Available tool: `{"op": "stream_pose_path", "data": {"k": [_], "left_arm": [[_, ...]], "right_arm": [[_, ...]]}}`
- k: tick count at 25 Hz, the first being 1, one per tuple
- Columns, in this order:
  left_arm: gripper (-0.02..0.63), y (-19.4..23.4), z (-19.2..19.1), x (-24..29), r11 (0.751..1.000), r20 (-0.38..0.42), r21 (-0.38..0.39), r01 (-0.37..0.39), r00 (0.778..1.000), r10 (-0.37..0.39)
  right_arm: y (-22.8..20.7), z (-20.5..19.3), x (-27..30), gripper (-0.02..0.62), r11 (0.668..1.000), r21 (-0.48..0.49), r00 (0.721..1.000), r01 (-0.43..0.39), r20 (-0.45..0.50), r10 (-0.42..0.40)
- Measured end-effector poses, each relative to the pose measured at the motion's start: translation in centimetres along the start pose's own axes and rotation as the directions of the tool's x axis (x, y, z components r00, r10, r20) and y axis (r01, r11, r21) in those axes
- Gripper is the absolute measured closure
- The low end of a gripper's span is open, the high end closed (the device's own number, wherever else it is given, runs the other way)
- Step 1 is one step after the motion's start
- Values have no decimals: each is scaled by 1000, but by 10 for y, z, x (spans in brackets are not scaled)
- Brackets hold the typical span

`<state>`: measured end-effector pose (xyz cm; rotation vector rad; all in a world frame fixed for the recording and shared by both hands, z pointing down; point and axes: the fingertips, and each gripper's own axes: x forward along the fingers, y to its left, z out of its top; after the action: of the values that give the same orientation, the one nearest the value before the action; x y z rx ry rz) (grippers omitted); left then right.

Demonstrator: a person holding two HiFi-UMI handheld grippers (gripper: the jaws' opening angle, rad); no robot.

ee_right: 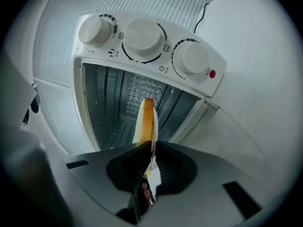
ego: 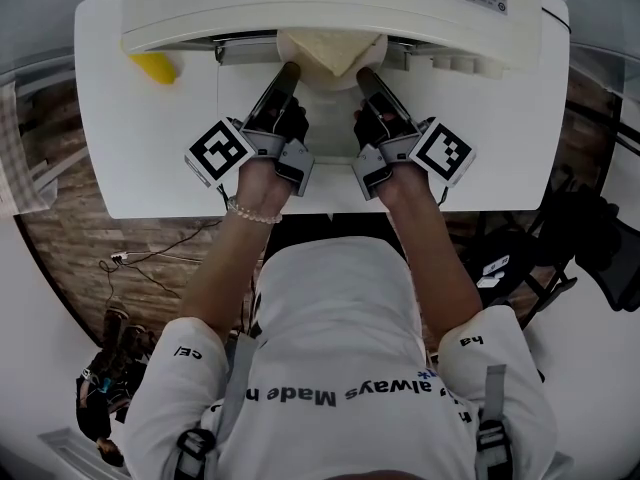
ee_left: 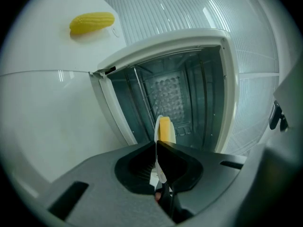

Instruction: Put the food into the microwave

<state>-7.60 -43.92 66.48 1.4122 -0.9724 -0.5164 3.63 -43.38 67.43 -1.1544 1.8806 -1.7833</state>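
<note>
Left gripper (ego: 288, 71) and right gripper (ego: 364, 73) clamped on opposite rims of our plate (ego: 335, 82) of food (ego: 335, 48); open microwave (ego: 330, 8) straight ahead, at the table's (ego: 150, 168) far edge.

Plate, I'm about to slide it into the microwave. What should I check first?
1. Left gripper shut on the plate rim: ok.
2. Right gripper shut on the opposite rim: ok.
3. Microwave door open: ok.
4. Cavity free of other things: ok, as far as both gripper views show.
5. Food on the plate: ok. Whether the plate is level: cannot tell.
6. Corn out of the way: ok, it lies on the table off to the left.
</note>
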Motion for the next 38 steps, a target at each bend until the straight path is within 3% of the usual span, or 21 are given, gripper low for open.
{"op": "stream_pose_path", "data": {"k": [4, 7, 11, 15, 21, 25, 29, 38], "left_arm": [[589, -3, 4, 17, 1000, 3, 5, 5, 1000, -5], [589, -8, 6, 16, 1000, 11, 8, 14, 1000, -14], [589, -7, 9, 14, 1000, 19, 19, 7, 1000, -7], [589, -6, 15, 18, 999, 25, 32, 3, 1000, -4], [588, -8, 18, 20, 998, 20, 62, -8, 1000, 7], [588, -17, 8, 17, 999, 21, 27, 35, 999, -35], [589, -10, 4, 14, 998, 3, 58, -8, 1000, 8], [589, -16, 3, 15, 997, -23, 74, 2, 1000, -1]], "right_arm": [[-1, 10, 8, 562, 1000, 11, 1000, -10, 0, 10], [7, 1, 6, 505, 999, 31, 999, -37, -9, 38], [12, -14, 3, 507, 998, 43, 998, -50, -32, 52], [16, -19, 9, 568, 994, 91, 997, -68, -27, 70], [15, -10, 19, 572, 990, 127, 998, -56, 9, 55], [16, -7, 23, 574, 990, 129, 999, -52, 21, 50], [18, -7, 29, 574, 989, 137, 998, -53, 31, 49], [21, -4, 36, 558, 990, 129, 998, -59, 44, 54]]}}
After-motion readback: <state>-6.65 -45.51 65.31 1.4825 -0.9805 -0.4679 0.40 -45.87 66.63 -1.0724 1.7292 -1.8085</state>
